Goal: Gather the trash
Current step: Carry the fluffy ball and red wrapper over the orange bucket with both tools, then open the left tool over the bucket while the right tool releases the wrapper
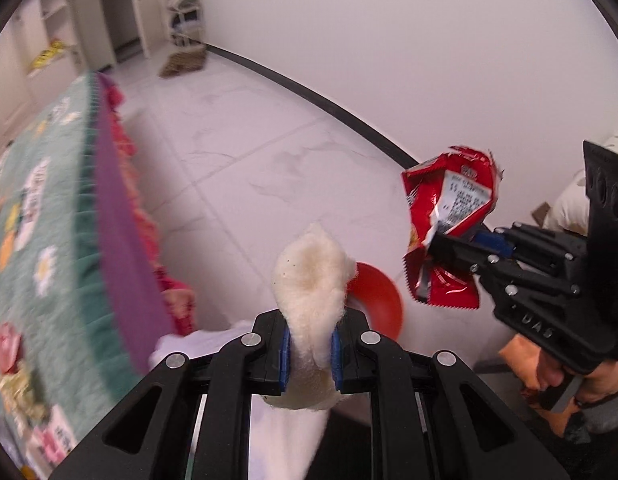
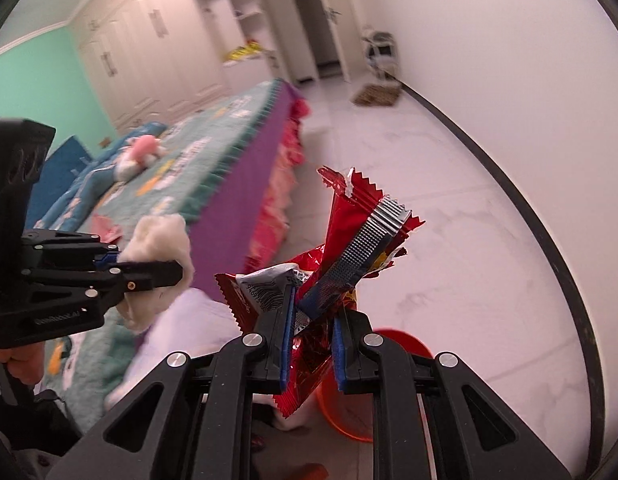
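Observation:
My left gripper is shut on a cream fluffy wad that sticks up between its blue pads. Behind the wad, low on the floor, shows the rim of a red-orange bucket. My right gripper comes in from the right, shut on crumpled red snack wrappers. In the right wrist view the right gripper clamps the red wrappers above the bucket. At the left, the left gripper holds the wad.
A bed with a teal flower quilt and a purple side runs along the left. More wrappers lie on the quilt, and a pink plush toy further up. White tiled floor stretches to a dark baseboard.

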Available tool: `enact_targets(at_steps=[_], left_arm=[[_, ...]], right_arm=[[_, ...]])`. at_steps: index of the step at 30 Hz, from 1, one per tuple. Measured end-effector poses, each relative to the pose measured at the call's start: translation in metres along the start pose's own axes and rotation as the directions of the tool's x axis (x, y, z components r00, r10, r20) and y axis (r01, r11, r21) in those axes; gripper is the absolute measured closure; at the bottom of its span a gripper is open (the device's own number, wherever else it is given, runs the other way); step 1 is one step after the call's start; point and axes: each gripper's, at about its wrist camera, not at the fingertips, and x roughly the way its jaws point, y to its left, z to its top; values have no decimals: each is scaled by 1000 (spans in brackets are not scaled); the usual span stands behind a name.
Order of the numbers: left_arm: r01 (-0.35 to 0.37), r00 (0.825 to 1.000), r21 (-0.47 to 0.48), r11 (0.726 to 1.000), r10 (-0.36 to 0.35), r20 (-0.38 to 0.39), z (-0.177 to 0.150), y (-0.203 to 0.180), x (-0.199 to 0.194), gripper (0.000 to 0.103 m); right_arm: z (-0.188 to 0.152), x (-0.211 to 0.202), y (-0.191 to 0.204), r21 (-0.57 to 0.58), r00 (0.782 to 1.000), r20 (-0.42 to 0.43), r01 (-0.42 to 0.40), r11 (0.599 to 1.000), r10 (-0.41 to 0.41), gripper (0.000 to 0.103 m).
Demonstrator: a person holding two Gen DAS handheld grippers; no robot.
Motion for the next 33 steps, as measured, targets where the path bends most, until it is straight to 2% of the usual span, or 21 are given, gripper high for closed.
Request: enact_targets(at_steps=[5,11,14,17,19,23,25,26,31,33], left_arm=[[97,993,16,995,-96,-64,19,-16,51,86],[185,970,3,983,-182,-162,20,-32,110,86],[203,959,-7,979,-200,-200,17,-33,133,85],[194,958,-9,981,-192,-212,17,-37,147,83],[216,948,-18,976,-214,-234,18,-38,157,73],[193,953,-1,981,-188,-239,17,-43,157,60],[193,952,1,981,-187,-241,16,-43,158,56],[190,952,6,982,-183,-243,16,-44,158,49],[181,955,17,983,-172,-241,17,-45,158,46],[173,958,11,985,-166,-235,17,-45,158,38]], right_arm=[[-10,13,-34,51,997,-40,65,997,-63,86],[-25,25,-67,90,987,-89,138,986,-130,86],[-32,29,-80,102,984,-109,150,983,-139,86],[-37,35,-88,109,981,-128,160,981,-145,86],[-39,38,-93,109,980,-134,164,980,-149,86],[-39,48,-96,112,978,-148,167,980,-150,86],[-38,53,-95,111,977,-154,168,980,-150,86],[-37,56,-93,111,976,-157,167,980,-149,86],[-32,62,-84,104,977,-161,156,982,-138,86],[-31,63,-85,99,977,-162,156,983,-138,86]])
